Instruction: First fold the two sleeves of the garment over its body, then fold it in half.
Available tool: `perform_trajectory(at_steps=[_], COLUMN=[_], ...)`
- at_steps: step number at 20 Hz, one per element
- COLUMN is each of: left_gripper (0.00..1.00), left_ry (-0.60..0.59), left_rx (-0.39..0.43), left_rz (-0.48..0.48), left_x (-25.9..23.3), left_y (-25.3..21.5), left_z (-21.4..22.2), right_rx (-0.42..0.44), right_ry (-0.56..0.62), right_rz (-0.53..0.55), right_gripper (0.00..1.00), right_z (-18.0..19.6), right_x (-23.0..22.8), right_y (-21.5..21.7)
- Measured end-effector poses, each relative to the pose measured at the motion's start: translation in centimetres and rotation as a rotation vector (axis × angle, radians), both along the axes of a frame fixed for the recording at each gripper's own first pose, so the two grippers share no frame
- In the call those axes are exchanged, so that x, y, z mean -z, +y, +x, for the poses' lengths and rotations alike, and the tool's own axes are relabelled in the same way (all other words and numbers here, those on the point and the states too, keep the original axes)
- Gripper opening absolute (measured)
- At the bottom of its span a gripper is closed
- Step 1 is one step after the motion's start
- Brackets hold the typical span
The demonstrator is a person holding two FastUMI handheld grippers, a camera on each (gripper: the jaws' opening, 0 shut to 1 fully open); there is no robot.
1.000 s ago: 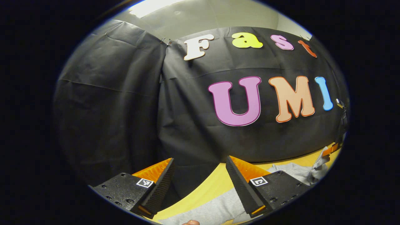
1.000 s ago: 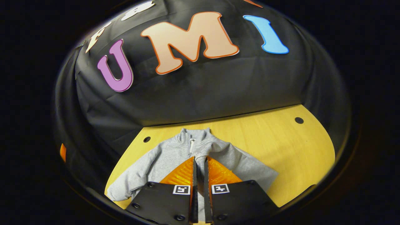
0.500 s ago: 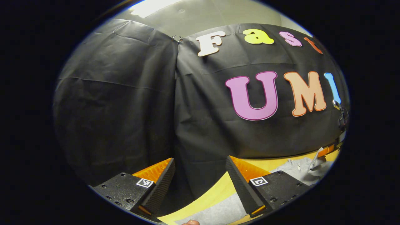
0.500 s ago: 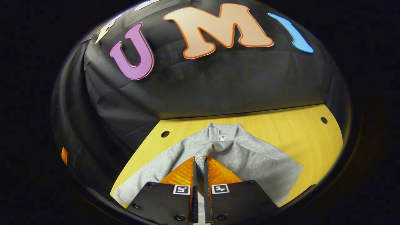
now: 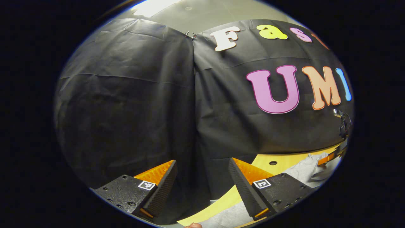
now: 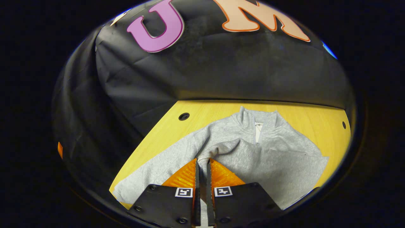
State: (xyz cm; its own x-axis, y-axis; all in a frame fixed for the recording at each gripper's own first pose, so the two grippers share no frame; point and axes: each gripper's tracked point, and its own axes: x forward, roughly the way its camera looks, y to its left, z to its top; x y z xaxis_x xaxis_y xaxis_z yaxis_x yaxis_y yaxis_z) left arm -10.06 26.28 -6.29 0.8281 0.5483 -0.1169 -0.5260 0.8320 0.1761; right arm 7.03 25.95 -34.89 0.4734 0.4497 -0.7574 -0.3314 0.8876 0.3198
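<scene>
My right gripper fingers pinch the garment sleeve over its body; left gripper fingers wide; bare surface beyond collar.

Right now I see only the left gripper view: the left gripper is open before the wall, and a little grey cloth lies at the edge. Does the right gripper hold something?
Observer: Yes. In the right gripper view the right gripper is shut on a sleeve of the grey garment, with the cloth pinched between both fingers.
Operator: Is that sleeve beside the body or over it?
Observer: Over it. It lies across the chest, below the collar.
Operator: And the second one?
Observer: The other sleeve lies spread on the table, not yet folded.
</scene>
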Motion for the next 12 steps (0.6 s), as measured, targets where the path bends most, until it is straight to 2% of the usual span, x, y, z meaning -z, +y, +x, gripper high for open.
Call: perform_trajectory(at_steps=[3, 5, 8, 9, 10, 12], left_gripper=[1.0, 1.0, 1.0, 1.0, 1.0, 1.0], left_ry=[0.012, 0.013, 0.031, 0.039, 0.042, 0.055], left_rx=[-0.023, -0.031, -0.043, -0.05, -0.054, -0.056], left_rz=[-0.002, -0.001, 0.005, 0.004, 0.001, -0.004], left_x=[0.4, 0.7, 1.9, 2.3, 2.5, 3.4], left_y=[1.0, 1.4, 2.1, 2.4, 2.5, 2.5], left_z=[-0.6, -1.2, -1.8, -1.9, -2.0, -2.3], right_rx=[-0.034, -0.052, -0.09, -0.099, -0.106, -0.115], right_ry=[0.041, 0.066, 0.066, 0.06, 0.049, 0.023], right_rz=[-0.037, -0.028, 0.022, 0.043, 0.056, 0.057], right_gripper=[0.08, 0.15, 0.13, 0.34, 0.43, 0.81], right_z=[-1.3, -2.1, -2.8, -3.0, -3.1, -2.8], right_x=[1.9, 2.2, 1.4, 1.0, 0.4, -0.1], right_y=[0.9, 1.4, 2.5, 3.0, 3.1, 2.9])
